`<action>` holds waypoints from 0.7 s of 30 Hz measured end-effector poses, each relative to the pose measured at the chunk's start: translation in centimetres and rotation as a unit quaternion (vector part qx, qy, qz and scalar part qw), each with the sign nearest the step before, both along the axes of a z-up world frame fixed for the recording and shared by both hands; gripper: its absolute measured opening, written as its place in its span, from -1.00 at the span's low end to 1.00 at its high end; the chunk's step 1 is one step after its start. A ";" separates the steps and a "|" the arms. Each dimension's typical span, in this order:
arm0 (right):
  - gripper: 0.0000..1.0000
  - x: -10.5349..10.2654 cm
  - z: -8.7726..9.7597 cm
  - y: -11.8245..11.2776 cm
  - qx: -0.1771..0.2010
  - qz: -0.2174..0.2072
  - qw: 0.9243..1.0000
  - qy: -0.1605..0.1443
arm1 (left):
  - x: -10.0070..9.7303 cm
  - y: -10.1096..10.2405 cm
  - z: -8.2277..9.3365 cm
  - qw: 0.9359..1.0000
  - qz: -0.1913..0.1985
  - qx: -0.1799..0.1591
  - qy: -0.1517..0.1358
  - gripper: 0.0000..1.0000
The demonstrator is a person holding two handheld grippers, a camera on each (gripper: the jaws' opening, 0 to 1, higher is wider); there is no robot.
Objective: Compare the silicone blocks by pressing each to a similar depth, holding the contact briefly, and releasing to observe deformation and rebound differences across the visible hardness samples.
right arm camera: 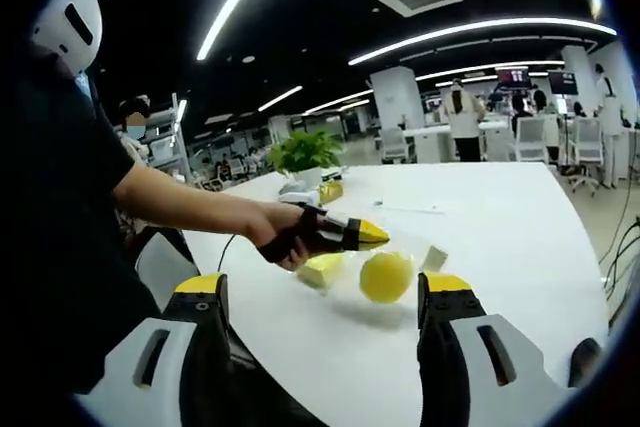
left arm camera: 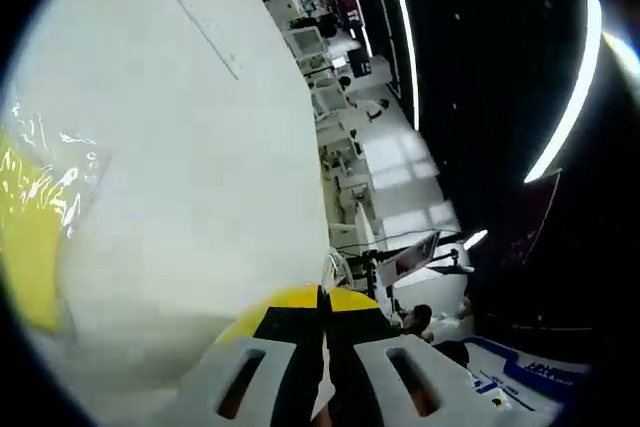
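Observation:
On the white table (right arm camera: 500,227) lie a round yellow silicone block (right arm camera: 386,276), a flat yellow block (right arm camera: 322,270) to its left and a pale block (right arm camera: 433,257) to its right, on clear plastic. A person's hand holds my left gripper (right arm camera: 372,236) just above them, its yellow tips together, apparently not touching. In the left gripper view my left gripper (left arm camera: 322,299) is shut with nothing between its jaws, and a yellow block in clear plastic (left arm camera: 30,237) sits at the left edge. My right gripper (right arm camera: 322,292) stands open, short of the blocks.
A potted green plant (right arm camera: 305,152) and a small yellow box (right arm camera: 329,190) stand at the table's far left end. The person's arm (right arm camera: 180,202) reaches in from the left. Chairs, desks and a standing person (right arm camera: 462,122) are far behind.

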State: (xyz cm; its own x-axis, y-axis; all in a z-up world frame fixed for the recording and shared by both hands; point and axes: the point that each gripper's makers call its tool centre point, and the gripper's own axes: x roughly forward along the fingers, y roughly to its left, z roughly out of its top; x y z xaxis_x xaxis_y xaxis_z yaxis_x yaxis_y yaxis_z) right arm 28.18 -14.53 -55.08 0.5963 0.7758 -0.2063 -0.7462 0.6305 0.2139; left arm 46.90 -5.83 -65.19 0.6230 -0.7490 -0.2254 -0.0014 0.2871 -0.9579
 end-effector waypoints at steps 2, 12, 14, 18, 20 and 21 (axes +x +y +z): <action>0.40 0.0 0.0 -0.2 0.013 -0.007 1.000 0.008 | 0.4 0.6 -0.5 1.000 0.002 0.023 -0.005 -1.00; 0.28 0.0 0.0 0.1 -0.002 -0.010 1.000 0.002 | 1.6 1.4 -3.1 0.995 -0.001 0.098 -0.008 -1.00; 0.28 -0.1 0.3 0.1 0.004 -0.013 1.000 0.000 | 1.7 1.7 -4.1 0.992 0.001 0.126 -0.004 -1.00; 0.30 -0.5 -0.1 0.1 -0.004 -0.017 1.000 0.001 | 2.0 1.5 -4.9 0.989 -0.011 0.146 -0.012 -1.00; 0.31 -0.9 -0.5 0.1 -0.004 -0.017 1.000 0.010 | 2.2 1.4 -5.1 0.987 -0.021 0.157 -0.020 -1.00; 0.30 -1.0 -0.8 0.0 -0.007 -0.018 1.000 0.014 | 2.3 1.5 -5.3 0.985 -0.025 0.170 -0.024 -1.00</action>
